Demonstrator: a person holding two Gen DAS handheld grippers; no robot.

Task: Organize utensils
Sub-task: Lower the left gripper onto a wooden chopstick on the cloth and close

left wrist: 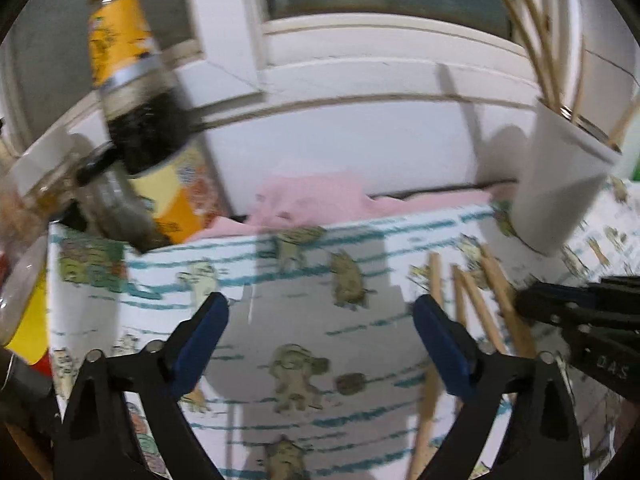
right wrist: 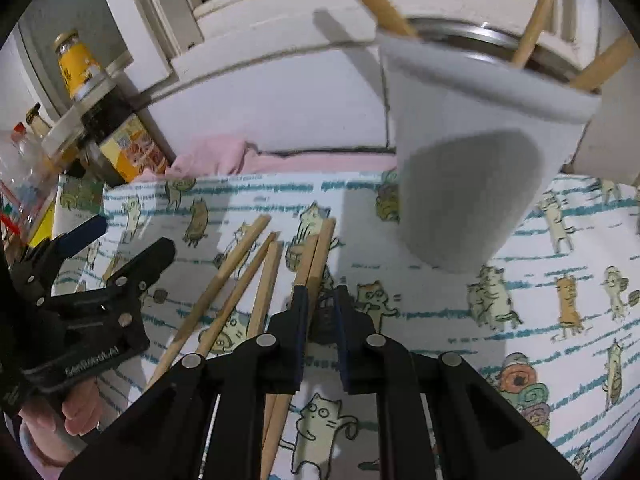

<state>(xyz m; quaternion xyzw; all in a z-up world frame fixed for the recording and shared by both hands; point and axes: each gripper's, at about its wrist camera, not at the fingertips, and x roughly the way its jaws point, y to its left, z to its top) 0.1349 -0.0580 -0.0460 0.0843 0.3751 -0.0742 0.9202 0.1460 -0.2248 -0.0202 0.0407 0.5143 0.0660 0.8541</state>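
Left tongs (left wrist: 320,336) hung wide and empty over the surface (right wrist: 440,340). Loose chopsticks (right wrist: 240,276) lay between the tools. Right tongs (right wrist: 320,300) pinched one pair of chopsticks (right wrist: 316,256), apparently for the white holder (right wrist: 472,168) beyond.

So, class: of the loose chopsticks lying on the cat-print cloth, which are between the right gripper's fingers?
The rightmost pair of chopsticks, lying side by side. The right gripper has nearly shut on them; the other three fan out leftwards, untouched.
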